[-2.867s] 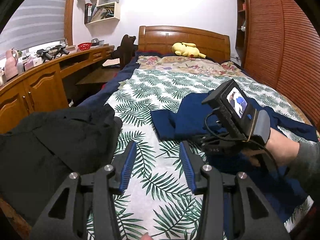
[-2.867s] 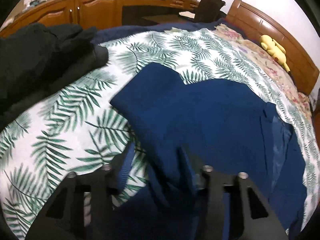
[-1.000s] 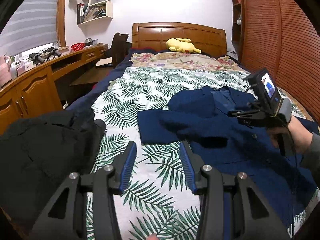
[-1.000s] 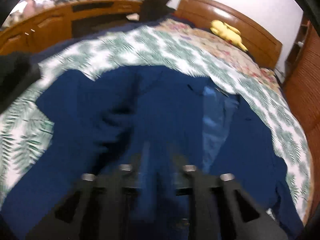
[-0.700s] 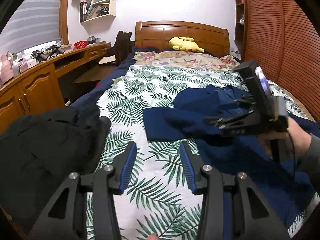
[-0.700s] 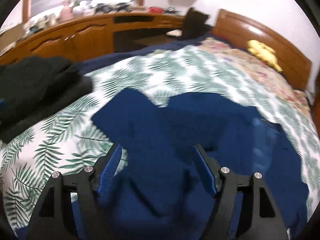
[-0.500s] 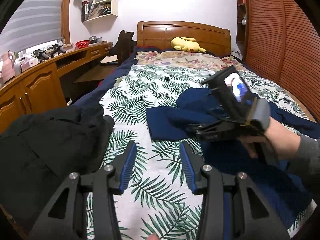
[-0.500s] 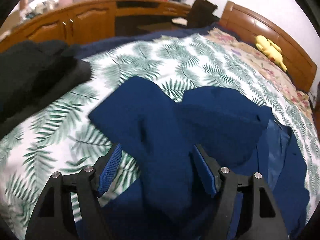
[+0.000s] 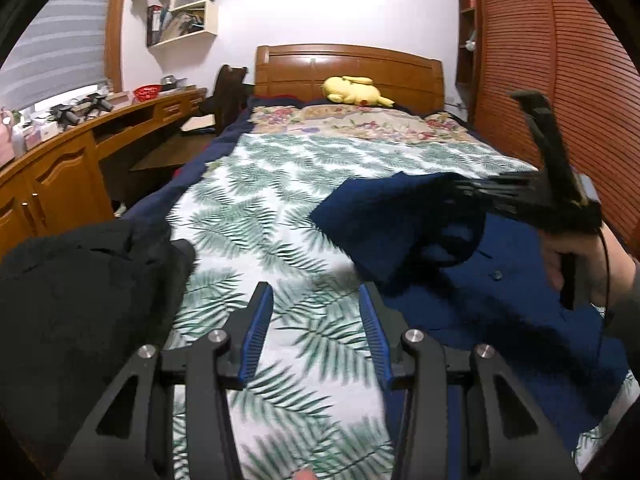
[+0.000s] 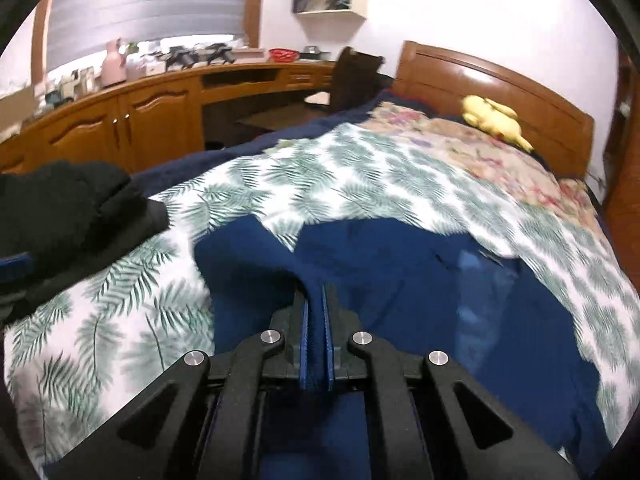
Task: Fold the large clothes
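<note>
The navy jacket (image 10: 400,280) lies spread on the leaf-print bedspread (image 10: 360,168), toward the right side of the bed, its length running roughly from the foot toward the headboard (image 9: 348,68). The right gripper (image 10: 314,312) is closed on a raised fold of the sleeve (image 9: 380,220); navy cloth is visible pinched between the pads. The sleeve extends from the jaws out to the left, its free end nearest the left gripper (image 9: 316,320). That gripper stands part open over bare bedspread, with nothing between its fingers. The jacket body lies to the right of it and the sleeve end just ahead. A dark garment (image 9: 80,300) is heaped at its left. Judgement: the right hand controls the sleeve, and a fold would carry it rightward across the jacket body.
</note>
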